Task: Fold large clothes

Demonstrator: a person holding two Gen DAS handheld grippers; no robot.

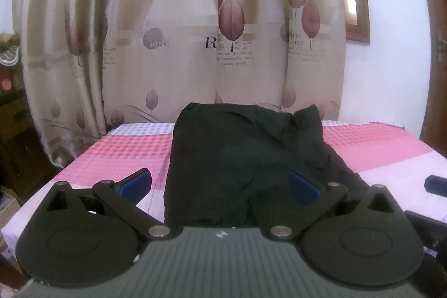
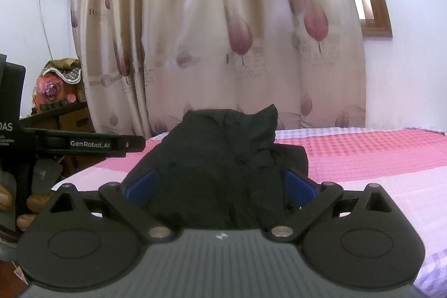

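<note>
Left wrist: one black garment (two open grippers).

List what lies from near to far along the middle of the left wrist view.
Left hand-held gripper, wide open → black garment lying on the pink checked bedspread → leaf-print curtain.

Black garment folded, seemingly jacket, rumpled, lying on bed.
</note>
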